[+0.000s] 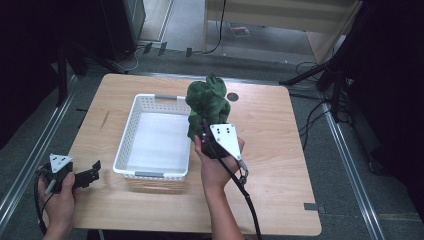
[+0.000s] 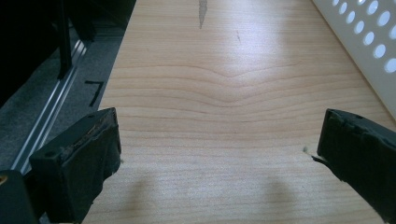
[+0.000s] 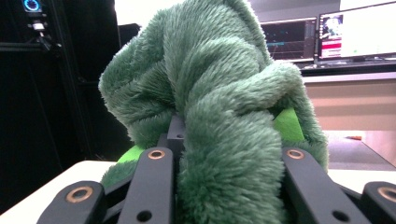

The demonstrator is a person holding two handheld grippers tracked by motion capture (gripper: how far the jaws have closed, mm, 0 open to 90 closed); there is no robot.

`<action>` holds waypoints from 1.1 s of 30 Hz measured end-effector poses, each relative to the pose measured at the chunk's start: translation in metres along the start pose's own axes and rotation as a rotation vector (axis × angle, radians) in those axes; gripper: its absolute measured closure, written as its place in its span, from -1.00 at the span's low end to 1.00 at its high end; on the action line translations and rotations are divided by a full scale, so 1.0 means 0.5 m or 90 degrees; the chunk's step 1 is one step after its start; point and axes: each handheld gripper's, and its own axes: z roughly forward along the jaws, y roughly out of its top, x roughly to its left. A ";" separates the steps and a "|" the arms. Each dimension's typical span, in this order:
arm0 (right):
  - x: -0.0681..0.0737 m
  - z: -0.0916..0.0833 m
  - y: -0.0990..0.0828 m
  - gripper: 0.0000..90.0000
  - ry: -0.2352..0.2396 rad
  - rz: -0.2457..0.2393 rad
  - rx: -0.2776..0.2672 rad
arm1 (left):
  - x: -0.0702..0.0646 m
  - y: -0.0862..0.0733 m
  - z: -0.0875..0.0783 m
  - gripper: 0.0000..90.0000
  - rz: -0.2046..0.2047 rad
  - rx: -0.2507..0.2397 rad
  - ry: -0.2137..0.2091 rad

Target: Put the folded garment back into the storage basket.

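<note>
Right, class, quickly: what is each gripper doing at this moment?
Left gripper: open, holding nothing, low over the table beside the white basket.
Right gripper: closed on the green plush toy, held up.

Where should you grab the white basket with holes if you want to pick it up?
Grab the white basket by the grey handle on its near short rim, coming from the person's side with the open left gripper, which sits closest. The rim there is thin enough to fit between jaws, while the perforated walls slope and the whole tub looks too wide. The right gripper is busy holding the green plush toy.
</note>
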 end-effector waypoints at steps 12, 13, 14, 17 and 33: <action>0.055 0.018 0.007 0.55 0.031 0.011 -0.005 | -0.001 0.000 0.000 -0.99 0.000 -0.001 0.001; 0.062 0.020 0.007 0.54 0.034 0.012 -0.005 | -0.001 0.000 0.000 -0.99 0.000 0.000 0.001; 0.067 0.021 0.006 0.54 0.036 0.015 -0.005 | -0.001 0.000 0.001 -0.99 0.000 -0.001 0.001; 0.077 0.024 0.006 0.54 0.042 0.016 -0.004 | 0.000 0.000 0.001 -0.99 -0.002 -0.002 0.001; 0.154 0.042 -0.013 0.54 0.087 0.013 0.015 | 0.000 0.001 0.000 -0.99 -0.002 0.000 -0.001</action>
